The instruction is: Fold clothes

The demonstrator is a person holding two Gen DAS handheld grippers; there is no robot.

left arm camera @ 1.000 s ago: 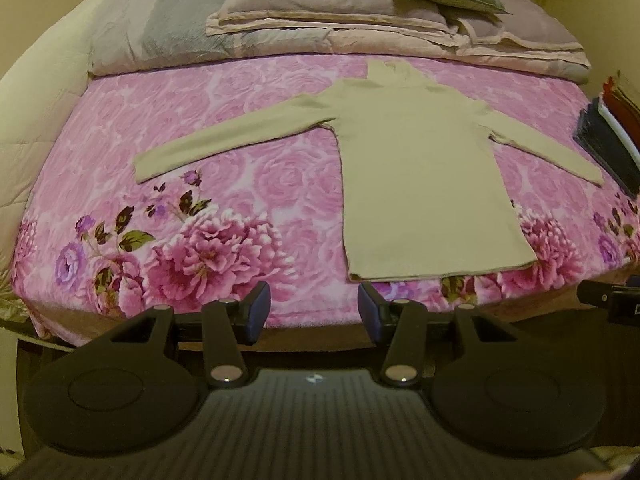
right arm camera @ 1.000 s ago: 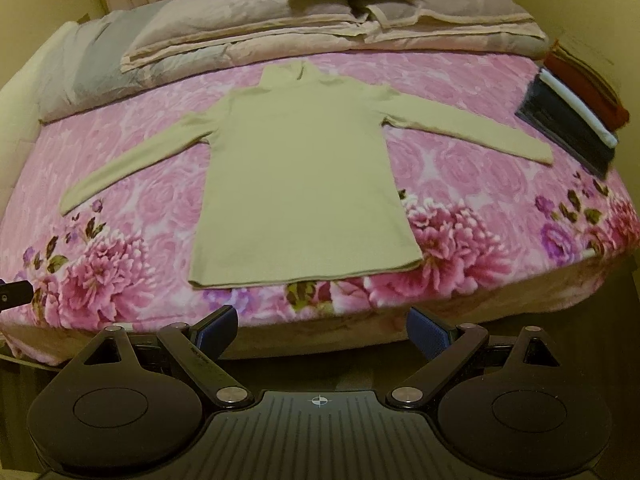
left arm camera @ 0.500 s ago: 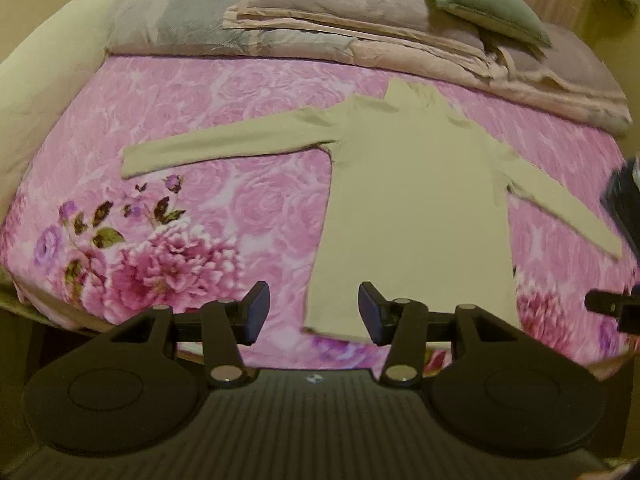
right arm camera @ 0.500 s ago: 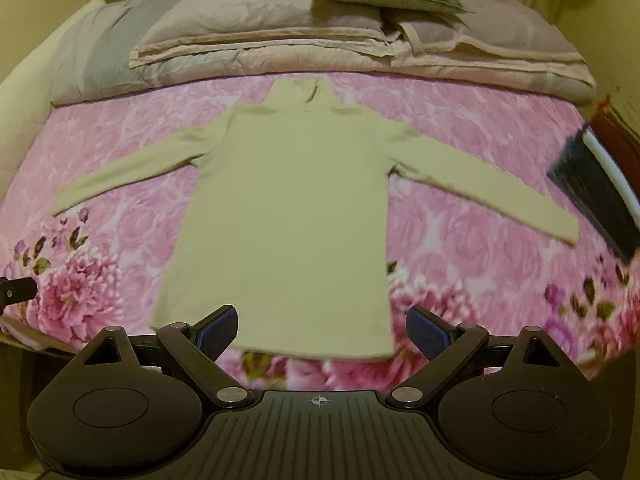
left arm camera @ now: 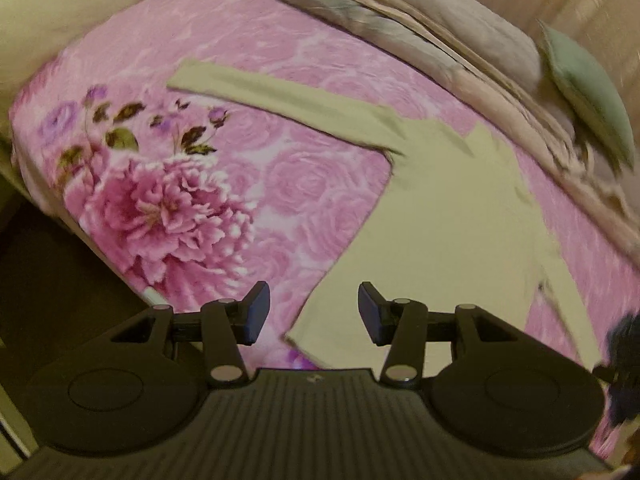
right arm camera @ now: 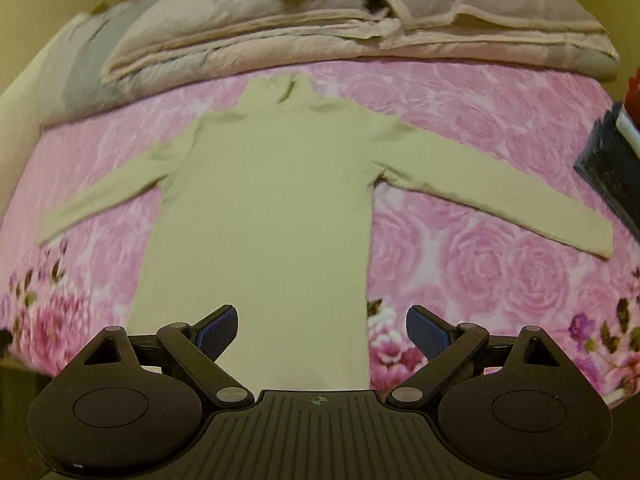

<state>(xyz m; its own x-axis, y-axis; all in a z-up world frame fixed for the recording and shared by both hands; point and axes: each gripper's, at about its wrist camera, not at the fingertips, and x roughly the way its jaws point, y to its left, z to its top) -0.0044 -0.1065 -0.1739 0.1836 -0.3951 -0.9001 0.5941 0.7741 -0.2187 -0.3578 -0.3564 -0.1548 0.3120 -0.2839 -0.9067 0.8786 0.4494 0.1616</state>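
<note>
— Since the pale green turtleneck (right arm camera: 264, 216) lies flat on the bed (right arm camera: 480, 128), front down or up I cannot tell, where exactly is it?

— It is spread in the middle of the pink flowered cover, collar to the far side, hem at the near edge, and both long sleeves stretched out to left and right. No fold is made yet, so I judge that the task is at its first step: the reach for the garment.

— And the two tools?

— The left gripper (left arm camera: 314, 312) hovers over the near left corner of the hem, fingers apart with a medium gap and nothing between them. The right gripper (right arm camera: 320, 330) is above the near right part of the hem, fingers spread wider, also with nothing held.

— What does the next move ask for?

— I think each one must go down and pinch only a thin edge of cloth, at the hem or at a sleeve, without catching the cover under it. The knit looks soft, smooth and thin, so it will probably hang and slide when lifted.

— What is around it?

— Folded beige and grey quilts (right arm camera: 320, 36) with a green pillow (left arm camera: 588, 92) lie at the far side, and a stack of dark folded clothes (right arm camera: 608, 160) is at the right edge of the bed.
</note>
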